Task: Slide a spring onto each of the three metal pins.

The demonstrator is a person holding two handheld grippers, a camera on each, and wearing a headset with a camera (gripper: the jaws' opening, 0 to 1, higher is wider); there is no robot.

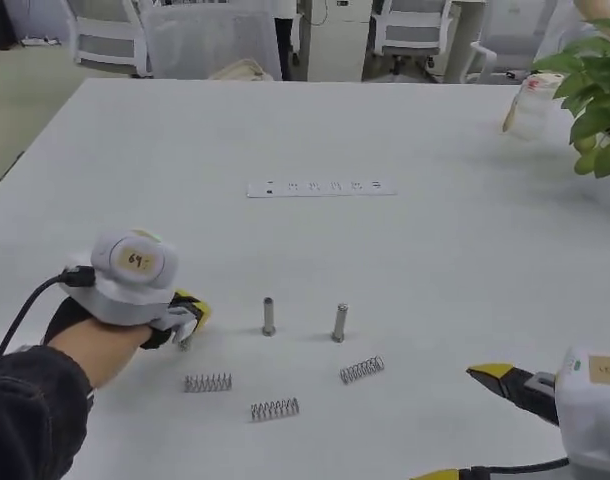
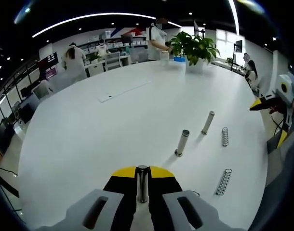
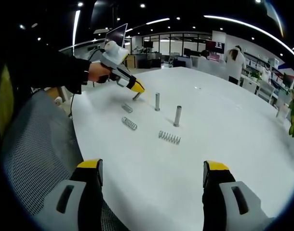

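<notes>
**No springs on the pins yet; one pin is held in the left hand-held gripper**

Two short silver metal pins, the left standing pin (image 1: 269,316) and the right standing pin (image 1: 339,323), stand upright side by side on the wide white counter (image 1: 385,130). The third pin (image 2: 143,185) is clamped in the closed, yellow-tipped jaws of the left hand-held gripper (image 1: 192,320), just left of the pair.

Three small coiled wire springs lie loose in front of the pins: the left spring (image 1: 207,382), the middle spring (image 1: 275,408) and the right spring (image 1: 362,369). No pin carries a spring, so all three appear left to do.

The right hand-held gripper (image 3: 152,166) is spread wide and empty, well apart from the springs.

The left gripper view makes the clamped pin plain, while the head view mostly hides it behind the gripper. The right gripper view shows that pin leaning, its tip at the counter.
</notes>
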